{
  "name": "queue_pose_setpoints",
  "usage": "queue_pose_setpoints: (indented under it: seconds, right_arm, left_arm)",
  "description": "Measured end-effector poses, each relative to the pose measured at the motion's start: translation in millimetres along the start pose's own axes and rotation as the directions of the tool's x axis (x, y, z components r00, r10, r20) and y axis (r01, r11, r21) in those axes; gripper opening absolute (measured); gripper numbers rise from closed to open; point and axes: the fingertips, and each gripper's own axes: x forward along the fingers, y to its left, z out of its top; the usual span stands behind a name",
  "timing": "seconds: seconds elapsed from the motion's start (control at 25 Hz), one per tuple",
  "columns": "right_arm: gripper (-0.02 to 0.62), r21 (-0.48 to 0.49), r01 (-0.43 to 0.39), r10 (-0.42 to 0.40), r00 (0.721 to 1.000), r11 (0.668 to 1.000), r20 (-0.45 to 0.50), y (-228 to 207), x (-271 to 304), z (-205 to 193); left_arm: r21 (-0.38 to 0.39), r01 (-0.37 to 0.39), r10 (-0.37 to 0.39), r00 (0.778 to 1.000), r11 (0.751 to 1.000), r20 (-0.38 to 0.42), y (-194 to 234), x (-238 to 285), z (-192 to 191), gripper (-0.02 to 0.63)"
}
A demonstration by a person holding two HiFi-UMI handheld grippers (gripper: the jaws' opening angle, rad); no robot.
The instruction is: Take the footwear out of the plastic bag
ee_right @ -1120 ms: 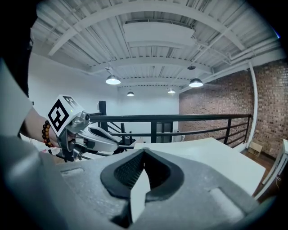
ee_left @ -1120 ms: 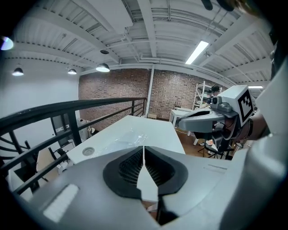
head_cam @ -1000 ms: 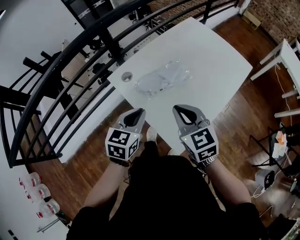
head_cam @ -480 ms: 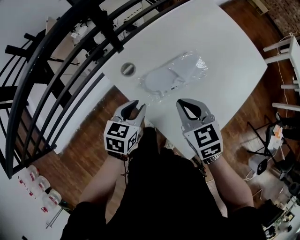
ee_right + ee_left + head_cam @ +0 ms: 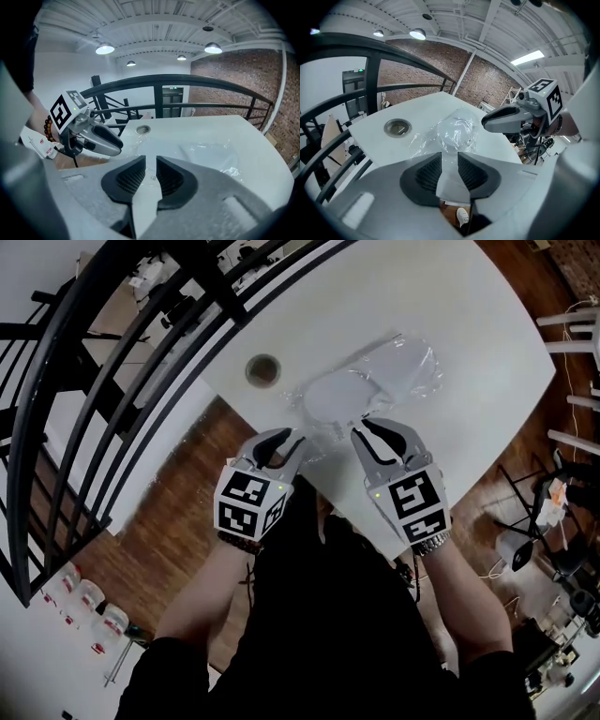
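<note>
Clear plastic bag, white footwear inside; left hand-held gripper, right hand-held gripper just opening narrowly, empty

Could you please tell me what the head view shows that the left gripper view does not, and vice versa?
Only the head view shows the person's dark-clad torso and the bottles on the floor. Only the left gripper view shows the brick wall, the ceiling lights, and the gap between the left gripper jaws, which have just been opening and grip nothing. Both show the white table, its round grommet, the plastic bag with the footwear inside, and the right gripper, whose jaws have also just been opening and are empty.
</note>
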Motion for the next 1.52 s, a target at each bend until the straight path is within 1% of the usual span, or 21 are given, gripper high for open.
queue_pose_setpoints:
  seconds: [0.12, 0.28, 0.32, 0.4, 0.56, 0.68, 0.8, 0.88, 0.96, 1.12, 1.24, 1.52]
  right_arm:
    - [0.054, -0.002, 0.002, -0.002, 1.0, 1.0, -0.027, -1.9, 11.1, -2.7]
    - [0.065, -0.028, -0.008, 0.006, 0.999, 1.0, -0.052, 6.4, 19.8, 0.9]
    - [0.076, -0.037, -0.021, 0.019, 0.998, 0.999, -0.057, 12.6, 22.3, 2.6]
    - [0.117, -0.061, -0.061, 0.056, 0.996, 0.996, -0.07, 28.3, 28.1, 5.8]
    - [0.152, -0.118, -0.128, 0.114, 0.986, 0.985, -0.123, 54.1, 39.5, 2.5]
    - [0.161, -0.151, -0.154, 0.128, 0.977, 0.976, -0.168, 65.3, 46.6, -2.6]
    - [0.161, -0.181, -0.153, 0.11, 0.968, 0.972, -0.224, 67.6, 53.8, -10.4]
    - [0.148, -0.194, -0.135, 0.085, 0.965, 0.972, -0.246, 64.7, 55.7, -14.5]
    - [0.051, -0.195, -0.116, 0.066, 0.967, 0.974, -0.246, 61.4, 55.5, -14.3]
    - [0.011, -0.197, -0.1, 0.054, 0.972, 0.975, -0.23, 61.5, 54.0, -10.6]
    - [-0.002, -0.197, -0.09, 0.048, 0.977, 0.976, -0.208, 63.2, 49.9, -6.1]
    - [-0.005, -0.19, -0.063, 0.031, 0.986, 0.98, -0.164, 61.9, 38.4, 4.4]
  left_arm:
    - [0.015, 0.011, -0.011, 0.999, 1.0, -0.042, 5.8, 6.9, -1.8, 0.098]
    - [0.047, 0.011, -0.007, 0.997, 0.999, -0.08, 11.7, 6.7, -3.6, 0.092]
    - [0.052, 0.012, -0.007, 0.996, 0.999, -0.084, 12.8, 5.0, -4.6, 0.092]
    - [0.054, 0.016, -0.011, 0.996, 0.998, -0.088, 14.4, 1.8, -6.0, 0.092]
    - [0.046, 0.022, -0.018, 0.996, 0.999, -0.09, 15.6, 0.2, -6.4, 0.092]
    - [0.036, 0.024, -0.021, 0.996, 0.999, -0.091, 16.2, 0.7, -7.1, 0.092]
    - [0.031, 0.024, -0.021, 0.995, 0.999, -0.096, 17.5, 1.6, -8.3, 0.092]
    - [0.03, 0.024, -0.021, 0.995, 0.999, -0.099, 17.2, 1.5, -9.0, 0.092]
    - [0.031, 0.025, -0.022, 0.995, 0.999, -0.098, 17.3, 1.4, -9.0, 0.092]
    - [0.028, 0.023, -0.02, 0.995, 0.999, -0.102, 19.3, 0.4, -9.4, 0.092]
    - [0.029, 0.021, -0.018, 0.994, 0.999, -0.104, 19.4, -0.4, -8.2, 0.092]
    - [0.03, 0.013, -0.01, 0.994, 0.999, -0.108, 23.4, -2.5, -4.2, 0.089]
